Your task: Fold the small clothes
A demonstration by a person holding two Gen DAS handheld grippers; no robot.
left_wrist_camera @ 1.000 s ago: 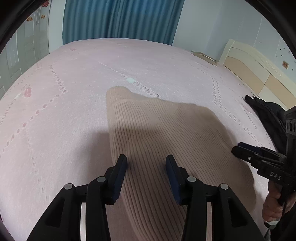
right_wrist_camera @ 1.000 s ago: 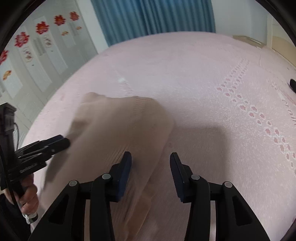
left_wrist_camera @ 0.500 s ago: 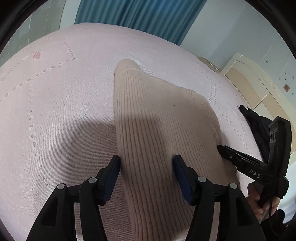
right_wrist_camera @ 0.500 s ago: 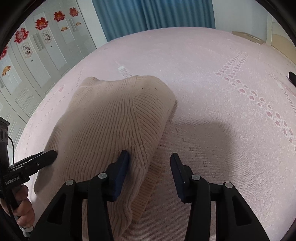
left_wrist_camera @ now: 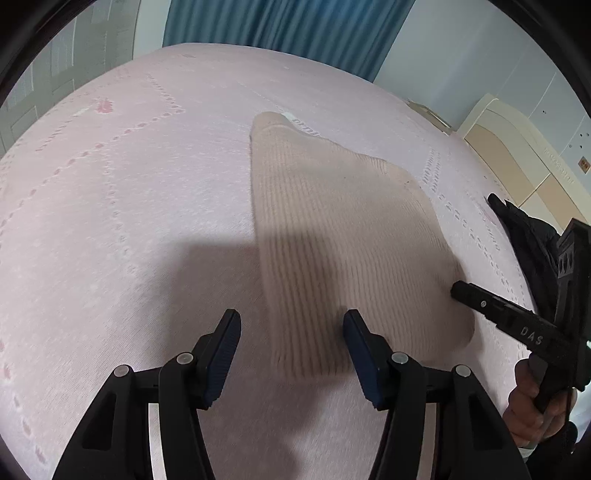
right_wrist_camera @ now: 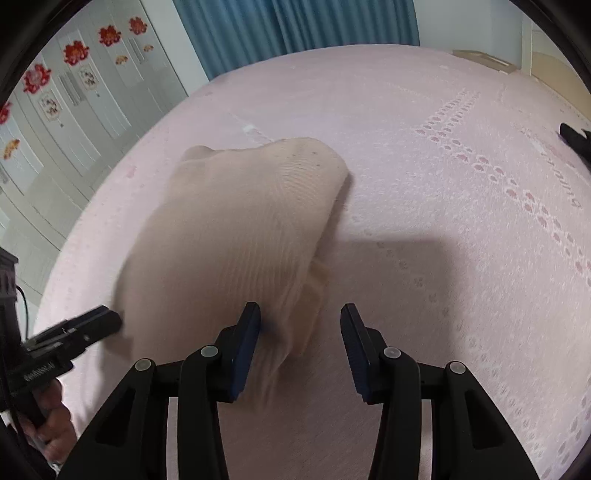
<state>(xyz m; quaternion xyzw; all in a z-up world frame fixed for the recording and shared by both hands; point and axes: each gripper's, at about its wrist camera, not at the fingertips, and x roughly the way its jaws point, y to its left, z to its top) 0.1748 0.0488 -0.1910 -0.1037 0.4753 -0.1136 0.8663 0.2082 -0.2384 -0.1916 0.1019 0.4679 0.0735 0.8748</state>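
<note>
From your left wrist camera, your left gripper [left_wrist_camera: 291, 328] hangs over the near part of the pink bedspread [left_wrist_camera: 122, 206] with its jaws apart; they have just been narrowing a little after widening, and nothing is pinched between the pads — the near hem of the beige ribbed sweater [left_wrist_camera: 332, 236] only shows in the gap beyond them. The sweater lies folded on the middle of the bed, its narrow end pointing toward the far edge, where the blue curtain [left_wrist_camera: 288, 26] hangs. At the sweater's right side you see your right gripper [left_wrist_camera: 458, 290], its tips just beside the knit, gripped by your right hand [left_wrist_camera: 532, 410]. Behind it a dark garment [left_wrist_camera: 528, 236] lies at the bed's right edge, in front of the cream headboard [left_wrist_camera: 517, 155]. From your right wrist camera, the right gripper's jaws are likewise apart: the left pad sits against or just over the sweater's near right edge — touch cannot be told — while the right pad is over bare bedspread, so nothing is clamped. The layered folded hem lies loose between and ahead of the pads. Your left gripper's tips come in from the lower left, just beside the sweater's left edge. White wardrobe doors with red flower stickers [right_wrist_camera: 74, 51] stand beyond the bed's left edge.
</note>
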